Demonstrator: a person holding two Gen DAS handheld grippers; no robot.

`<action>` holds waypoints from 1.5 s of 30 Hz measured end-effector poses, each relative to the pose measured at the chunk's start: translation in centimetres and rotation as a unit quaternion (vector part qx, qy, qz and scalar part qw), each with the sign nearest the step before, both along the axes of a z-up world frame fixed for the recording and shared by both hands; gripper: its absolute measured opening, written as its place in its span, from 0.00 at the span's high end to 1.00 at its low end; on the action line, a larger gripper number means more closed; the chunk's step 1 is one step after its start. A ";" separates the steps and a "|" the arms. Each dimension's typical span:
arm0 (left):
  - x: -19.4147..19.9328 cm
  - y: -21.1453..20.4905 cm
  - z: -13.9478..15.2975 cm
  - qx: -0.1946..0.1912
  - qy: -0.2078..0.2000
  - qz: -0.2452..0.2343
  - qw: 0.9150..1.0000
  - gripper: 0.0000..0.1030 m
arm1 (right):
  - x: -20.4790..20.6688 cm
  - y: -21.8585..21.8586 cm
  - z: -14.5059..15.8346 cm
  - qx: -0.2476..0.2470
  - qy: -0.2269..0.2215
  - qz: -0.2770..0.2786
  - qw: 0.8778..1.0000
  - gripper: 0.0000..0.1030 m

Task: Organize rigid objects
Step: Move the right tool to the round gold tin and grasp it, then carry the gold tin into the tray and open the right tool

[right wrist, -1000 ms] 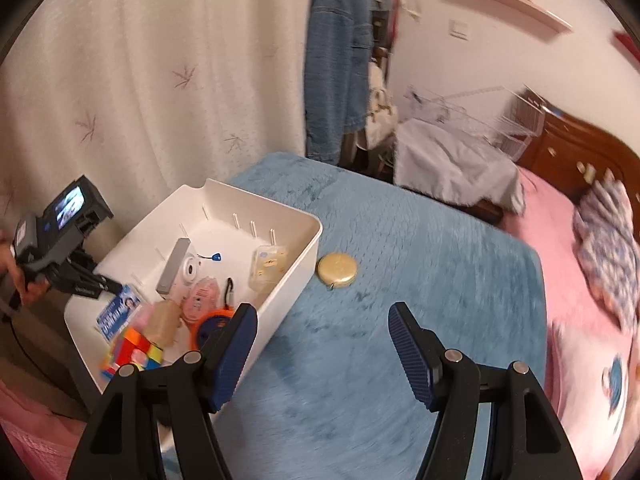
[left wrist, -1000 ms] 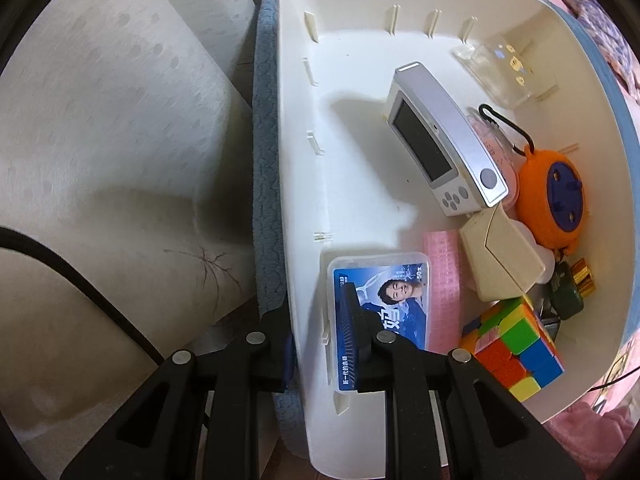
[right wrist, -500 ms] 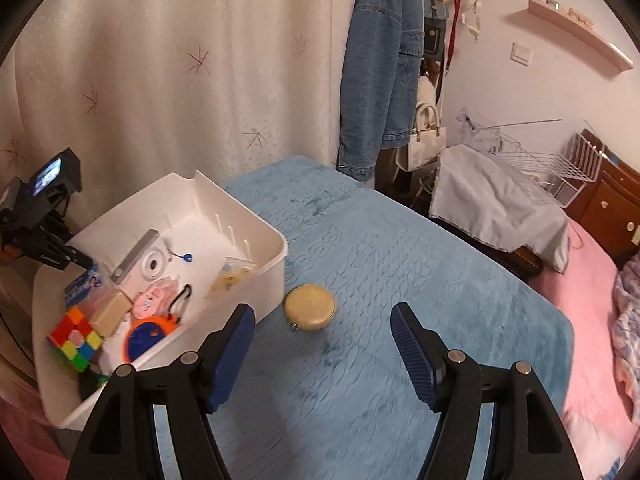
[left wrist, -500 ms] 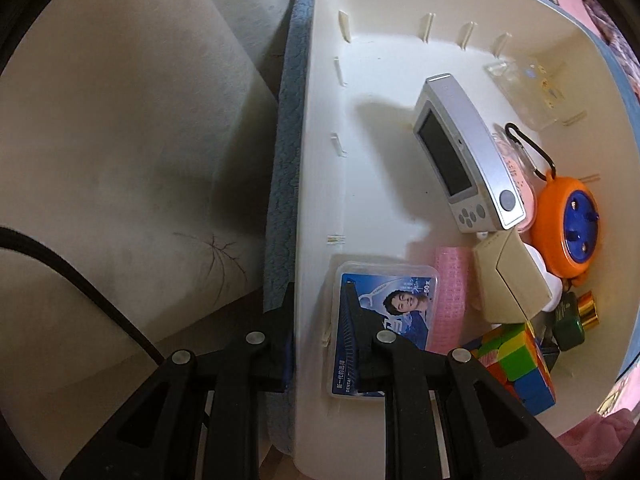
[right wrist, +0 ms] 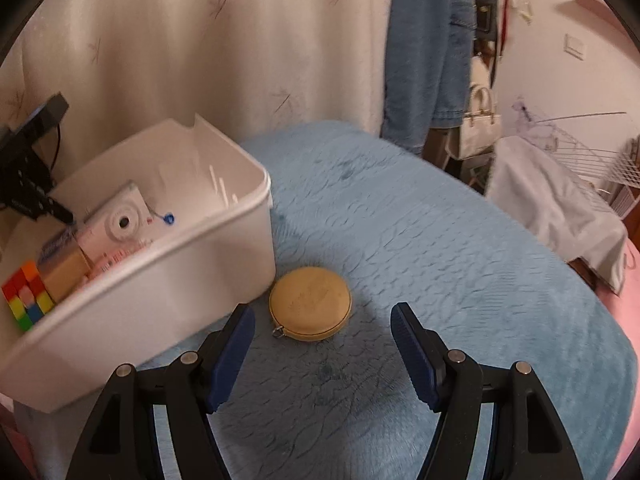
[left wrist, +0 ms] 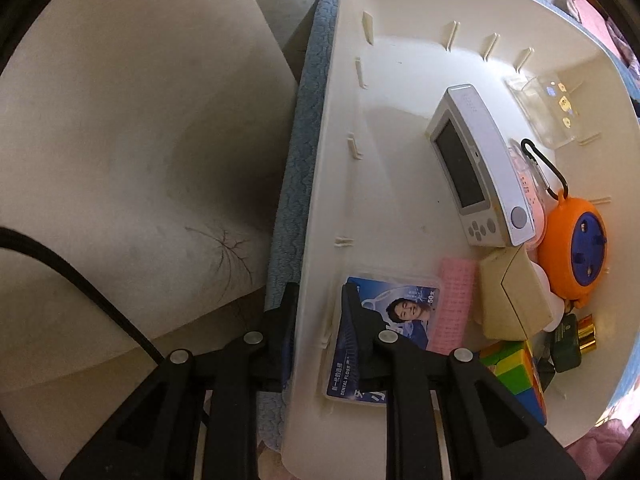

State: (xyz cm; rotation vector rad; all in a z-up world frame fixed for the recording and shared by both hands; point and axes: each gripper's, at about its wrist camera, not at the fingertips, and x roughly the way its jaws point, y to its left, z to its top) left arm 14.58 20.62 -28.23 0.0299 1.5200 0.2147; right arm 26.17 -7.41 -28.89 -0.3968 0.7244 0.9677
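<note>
Warm, dim indoor light is seen throughout. Motion blur smears the white bin (right wrist: 132,280) and blue blanket (right wrist: 440,260); straight lines are bent near the dark fisheye edges.

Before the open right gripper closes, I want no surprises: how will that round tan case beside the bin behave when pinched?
The round tan case lies flat on the blue blanket, so rolling seems unlikely. Its shell looks stiff; curved sides might slip. It probably weighs little.

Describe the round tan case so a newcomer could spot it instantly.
Find the white bin standing on the blue blanket. Outside it, on the blanket by its near corner, lies the round tan case, a flat disc with a small metal ring at its edge. It is the only item lying outside the bin.
</note>
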 end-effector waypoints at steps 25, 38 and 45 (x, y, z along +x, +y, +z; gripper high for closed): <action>-0.6 0.3 1.3 0.006 -0.010 -0.005 1.000 0.75 | 0.6 3.0 -3.0 -0.037 0.011 0.021 0.999 0.46; -1.2 0.3 1.9 0.000 -0.023 -0.005 1.000 0.75 | -2.9 1.0 -2.3 -0.059 0.062 -0.082 0.993 0.46; -1.7 0.6 2.4 -0.008 -0.034 -0.009 0.999 0.75 | -8.2 -1.5 -1.9 -0.081 0.118 -0.146 0.979 0.46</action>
